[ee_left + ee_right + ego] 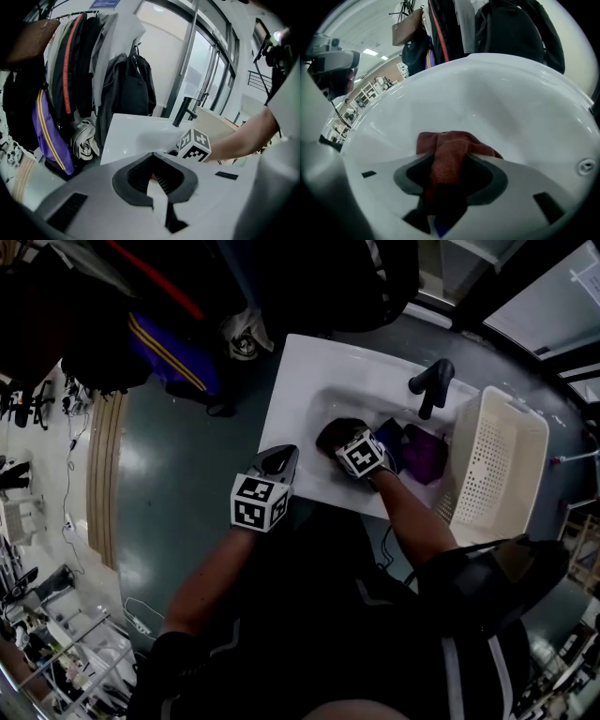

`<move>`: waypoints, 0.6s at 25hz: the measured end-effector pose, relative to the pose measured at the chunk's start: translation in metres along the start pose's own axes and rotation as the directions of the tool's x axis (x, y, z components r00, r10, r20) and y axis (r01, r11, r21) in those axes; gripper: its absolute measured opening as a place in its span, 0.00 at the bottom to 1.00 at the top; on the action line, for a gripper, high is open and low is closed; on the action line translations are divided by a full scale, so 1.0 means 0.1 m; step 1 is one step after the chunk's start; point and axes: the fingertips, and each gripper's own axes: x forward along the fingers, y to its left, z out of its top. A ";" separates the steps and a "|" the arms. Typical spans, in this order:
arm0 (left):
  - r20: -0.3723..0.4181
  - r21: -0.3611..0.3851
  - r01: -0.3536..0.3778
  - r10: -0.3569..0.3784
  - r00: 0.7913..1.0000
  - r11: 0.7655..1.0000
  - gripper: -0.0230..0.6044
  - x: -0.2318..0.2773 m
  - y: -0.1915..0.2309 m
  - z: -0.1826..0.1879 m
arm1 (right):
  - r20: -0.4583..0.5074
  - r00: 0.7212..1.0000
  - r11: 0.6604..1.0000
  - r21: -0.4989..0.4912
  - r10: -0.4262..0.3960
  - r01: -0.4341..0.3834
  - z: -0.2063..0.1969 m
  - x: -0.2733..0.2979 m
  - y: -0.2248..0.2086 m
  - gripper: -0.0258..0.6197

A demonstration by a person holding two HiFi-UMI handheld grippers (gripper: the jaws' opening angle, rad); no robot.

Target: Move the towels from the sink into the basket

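A dark red towel (450, 150) lies bunched in the white sink (487, 103), and my right gripper (447, 183) is shut on a ridge of it, low inside the basin. In the head view that gripper (349, 442) covers the red towel (330, 432). A dark blue towel (394, 435) and a purple towel (427, 454) lie in the sink (309, 381) to its right. The cream basket (497, 460) stands right of the sink. My left gripper (278, 461) hovers at the sink's front rim, shut and empty; the left gripper view shows its jaws (157, 180) together.
A black faucet (431, 385) rises at the sink's back edge, between sink and basket. Hanging coats, a black backpack (129, 89) and a purple bag with yellow stripes (169, 352) crowd the space behind and left of the sink. Grey floor (178, 474) lies to the left.
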 end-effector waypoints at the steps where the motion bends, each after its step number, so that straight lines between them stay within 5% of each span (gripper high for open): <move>1: 0.002 -0.004 -0.003 0.003 1.000 1.000 0.04 -0.01 0.00 0.00 | 0.005 1.000 1.000 -0.019 -0.001 0.002 0.02 0.00 0.01 0.36; 7: 0.019 -0.004 0.004 -0.004 1.000 1.000 0.04 -0.12 -0.03 0.03 | 0.021 1.000 0.997 -0.068 -0.020 0.022 0.08 -0.07 0.07 0.23; 15: 0.058 0.067 0.063 -0.067 0.996 0.996 0.04 -0.30 0.03 0.18 | 0.104 0.992 0.997 -0.025 -0.073 0.076 0.30 -0.36 0.22 0.22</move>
